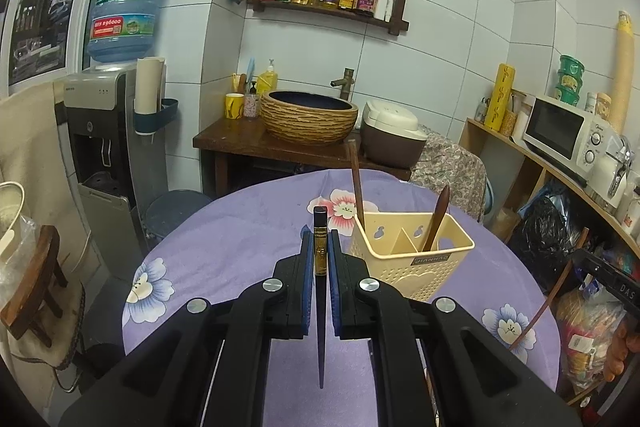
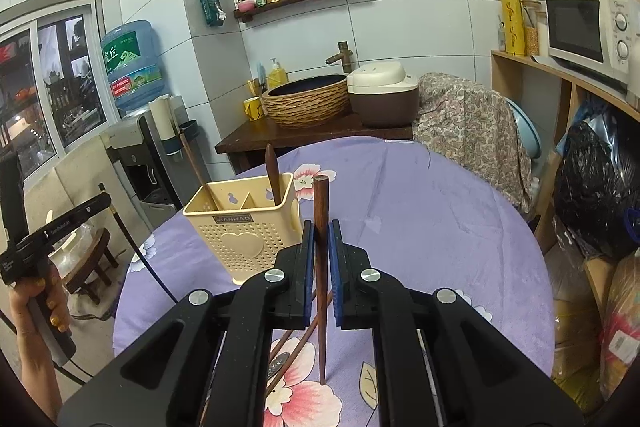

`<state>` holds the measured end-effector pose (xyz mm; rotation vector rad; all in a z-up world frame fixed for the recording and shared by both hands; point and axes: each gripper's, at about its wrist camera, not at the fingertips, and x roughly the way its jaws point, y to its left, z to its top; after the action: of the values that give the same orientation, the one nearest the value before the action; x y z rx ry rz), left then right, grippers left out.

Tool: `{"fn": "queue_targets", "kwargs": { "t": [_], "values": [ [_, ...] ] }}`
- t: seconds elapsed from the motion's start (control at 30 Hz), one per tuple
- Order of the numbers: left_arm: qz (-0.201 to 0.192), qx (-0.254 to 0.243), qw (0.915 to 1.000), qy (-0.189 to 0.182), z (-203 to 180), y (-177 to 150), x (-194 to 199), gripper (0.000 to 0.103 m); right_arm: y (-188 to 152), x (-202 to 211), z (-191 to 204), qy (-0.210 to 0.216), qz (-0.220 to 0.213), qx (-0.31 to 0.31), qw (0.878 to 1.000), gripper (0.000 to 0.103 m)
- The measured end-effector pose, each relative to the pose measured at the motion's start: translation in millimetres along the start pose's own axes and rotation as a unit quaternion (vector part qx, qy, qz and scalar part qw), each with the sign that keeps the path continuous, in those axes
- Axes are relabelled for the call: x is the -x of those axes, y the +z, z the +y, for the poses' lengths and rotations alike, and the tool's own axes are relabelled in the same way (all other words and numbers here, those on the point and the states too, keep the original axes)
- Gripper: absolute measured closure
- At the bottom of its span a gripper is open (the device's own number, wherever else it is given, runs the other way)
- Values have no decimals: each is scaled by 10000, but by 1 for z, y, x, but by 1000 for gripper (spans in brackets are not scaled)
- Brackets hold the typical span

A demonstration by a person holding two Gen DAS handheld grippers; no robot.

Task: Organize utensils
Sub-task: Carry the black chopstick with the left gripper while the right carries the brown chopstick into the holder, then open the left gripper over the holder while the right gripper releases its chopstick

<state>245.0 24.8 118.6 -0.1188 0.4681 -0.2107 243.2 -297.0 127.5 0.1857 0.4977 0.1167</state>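
Note:
My left gripper [image 1: 320, 247] is shut on a black chopstick [image 1: 320, 239] with a gold band, held upright above the purple floral tablecloth [image 1: 240, 247], just left of the cream utensil holder [image 1: 412, 259]. The holder holds a brown chopstick [image 1: 356, 183] and a wooden spoon handle [image 1: 438, 219]. My right gripper [image 2: 320, 239] is shut on a brown wooden chopstick [image 2: 321, 211], upright, just right of the holder [image 2: 240, 227]. More brown utensils [image 2: 296, 351] lie on the cloth below the right gripper. The left gripper and its chopstick show at the left of the right wrist view [image 2: 60, 223].
Behind the round table stand a wooden counter [image 1: 240, 143] with a woven basin [image 1: 308, 119] and a rice cooker [image 1: 394, 131]. A water dispenser [image 1: 104, 147] is at the left, a shelf with a microwave [image 1: 560, 131] at the right, a stool [image 1: 36, 279] at the left.

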Motion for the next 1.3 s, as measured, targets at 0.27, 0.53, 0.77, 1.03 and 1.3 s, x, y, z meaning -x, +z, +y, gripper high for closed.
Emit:
{"fn": "queue_targets", "kwargs": {
  "t": [0.27, 0.53, 0.77, 1.03, 1.3],
  "values": [
    [-404, -101, 9991, -72, -8, 62, 20, 95, 64, 3, 11, 36, -370, 114, 9992, 95],
    [-959, -44, 9951, -248, -32, 141, 39, 95, 153, 24, 48, 217, -1187, 131, 9926, 95],
    [-941, 109, 9949, -340, -49, 137, 4, 95, 158, -17, 69, 123, -1199, 68, 9927, 95],
    [-396, -30, 9987, -313, -58, 86, -45, 95, 102, -82, 69, 8, -515, 131, 9986, 95],
    [150, 32, 9996, -239, -50, 49, -78, 95, 73, -106, 65, 79, -181, 126, 9997, 95]
  ]
}}
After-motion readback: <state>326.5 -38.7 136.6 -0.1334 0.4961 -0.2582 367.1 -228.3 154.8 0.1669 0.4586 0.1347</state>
